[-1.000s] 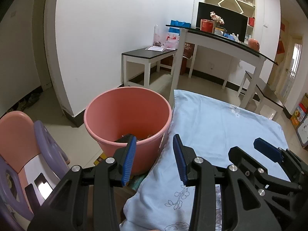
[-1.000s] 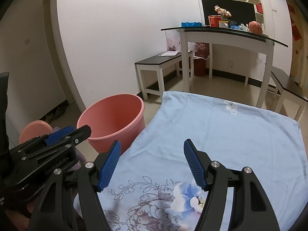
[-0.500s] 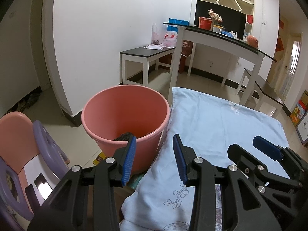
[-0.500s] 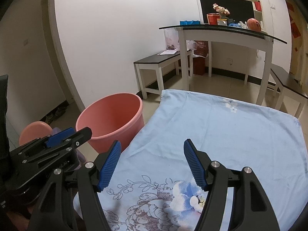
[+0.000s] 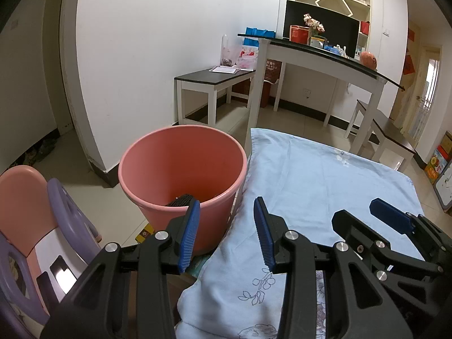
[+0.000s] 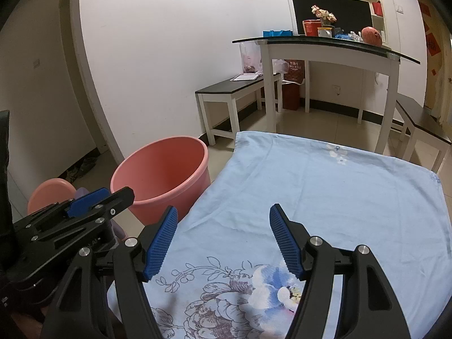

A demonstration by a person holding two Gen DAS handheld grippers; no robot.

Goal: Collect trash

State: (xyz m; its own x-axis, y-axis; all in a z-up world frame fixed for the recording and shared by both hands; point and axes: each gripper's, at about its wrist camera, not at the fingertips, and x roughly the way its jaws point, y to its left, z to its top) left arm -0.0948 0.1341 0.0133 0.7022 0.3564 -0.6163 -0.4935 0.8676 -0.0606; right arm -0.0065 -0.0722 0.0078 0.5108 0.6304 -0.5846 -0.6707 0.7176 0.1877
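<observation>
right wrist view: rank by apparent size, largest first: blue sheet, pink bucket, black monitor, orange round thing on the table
1. Light blue floral bed sheet, by far the largest.
2. Pink plastic bucket.
3. Black flat monitor.
4. Orange round object on the glass-topped white table, the smallest.

The sheet and bucket sit nearer the camera, so true sizes may differ.

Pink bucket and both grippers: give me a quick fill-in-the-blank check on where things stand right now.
1. The pink bucket stands on the floor to the ____ of the blue floral cloth.
2. The left gripper is open and holds ____.
3. The right gripper hovers over the ____ with its jaws apart.
4. The dark item lies ____ the bucket.

Missing words: left; nothing; cloth; inside
</observation>
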